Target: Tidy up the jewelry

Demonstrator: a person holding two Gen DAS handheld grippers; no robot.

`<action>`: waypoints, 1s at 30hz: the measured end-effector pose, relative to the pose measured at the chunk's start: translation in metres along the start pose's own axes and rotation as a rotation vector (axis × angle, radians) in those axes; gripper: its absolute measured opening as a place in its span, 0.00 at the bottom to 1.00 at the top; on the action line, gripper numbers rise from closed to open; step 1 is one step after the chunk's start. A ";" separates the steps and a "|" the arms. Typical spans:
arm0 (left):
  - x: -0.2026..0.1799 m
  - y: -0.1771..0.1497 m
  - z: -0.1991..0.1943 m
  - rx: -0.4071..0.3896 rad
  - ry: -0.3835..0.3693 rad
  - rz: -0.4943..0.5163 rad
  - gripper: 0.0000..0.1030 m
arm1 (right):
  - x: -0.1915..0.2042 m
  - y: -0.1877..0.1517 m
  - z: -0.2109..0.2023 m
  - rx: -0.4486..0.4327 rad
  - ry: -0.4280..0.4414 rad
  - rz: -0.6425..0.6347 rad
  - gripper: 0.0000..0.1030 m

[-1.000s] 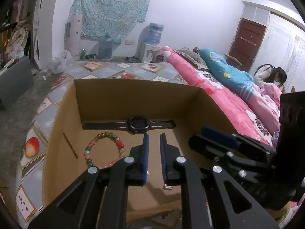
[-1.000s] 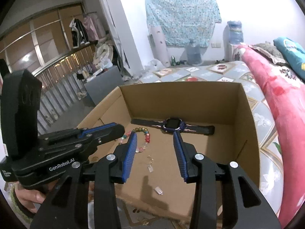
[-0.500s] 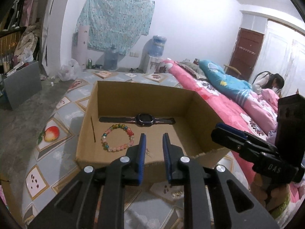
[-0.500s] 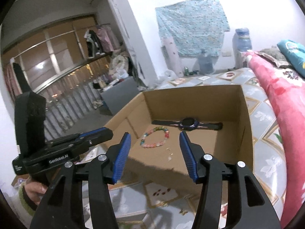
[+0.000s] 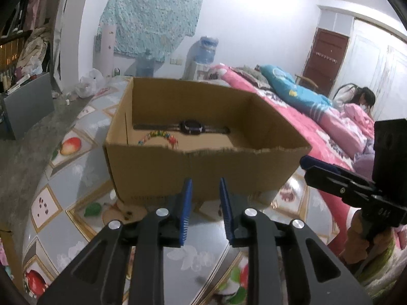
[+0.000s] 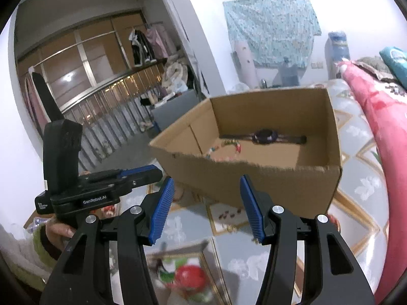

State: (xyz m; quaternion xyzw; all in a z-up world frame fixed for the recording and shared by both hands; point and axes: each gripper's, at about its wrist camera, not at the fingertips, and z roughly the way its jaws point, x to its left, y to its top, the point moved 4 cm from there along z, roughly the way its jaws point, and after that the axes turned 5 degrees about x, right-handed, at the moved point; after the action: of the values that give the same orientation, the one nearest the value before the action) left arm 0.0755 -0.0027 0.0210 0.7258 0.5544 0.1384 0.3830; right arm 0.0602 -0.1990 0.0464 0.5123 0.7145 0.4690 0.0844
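Observation:
An open cardboard box [image 5: 203,170] [image 6: 254,180] stands on a patterned floor mat. Inside lie a dark wristwatch [image 5: 191,126] [image 6: 264,136] along the far wall and a bracelet of coloured beads [image 5: 162,136] [image 6: 230,145] in front of it, partly hidden by the near wall. My left gripper [image 5: 204,203] hangs low in front of the box, its jaws opening with nothing between them. My right gripper [image 6: 207,202] is also short of the box, open and empty. Each gripper shows in the other's view, at the right [image 5: 338,180] and at the left [image 6: 122,178].
A bed with a pink quilt [image 5: 305,117] runs along the right of the box, with a person [image 5: 366,99] at its far end. A grey cabinet [image 5: 25,104] stands at the left. Water bottles [image 5: 146,63] and a plastic bag [image 5: 89,82] sit by the far wall.
Both grippers have drawn back out of the box and sunk a little, so its near wall now faces them. Both pairs of jaws stand wider than before.

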 end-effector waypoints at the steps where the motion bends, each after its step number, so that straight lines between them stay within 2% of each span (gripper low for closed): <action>1: -0.002 -0.004 0.002 0.011 -0.006 0.003 0.24 | 0.000 -0.003 -0.001 0.005 -0.004 -0.001 0.50; 8: -0.014 -0.025 0.022 0.084 -0.029 0.016 0.25 | -0.016 -0.028 0.001 0.087 -0.067 0.009 0.49; 14: -0.025 -0.040 0.042 0.142 -0.044 0.047 0.25 | -0.029 -0.055 0.019 0.191 -0.090 0.063 0.36; 21: -0.039 -0.043 0.069 0.191 -0.012 0.160 0.25 | -0.029 -0.070 0.033 0.237 -0.065 0.095 0.33; 26: -0.045 -0.043 0.093 0.233 0.048 0.276 0.25 | -0.030 -0.068 0.036 0.244 -0.051 0.104 0.33; 30: -0.054 -0.045 0.105 0.256 0.059 0.357 0.25 | -0.034 -0.069 0.038 0.247 -0.047 0.120 0.33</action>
State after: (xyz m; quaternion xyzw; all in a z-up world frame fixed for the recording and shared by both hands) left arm 0.0910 -0.0902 -0.0692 0.8507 0.4413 0.1537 0.2408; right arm 0.0537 -0.2071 -0.0382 0.5715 0.7325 0.3697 0.0091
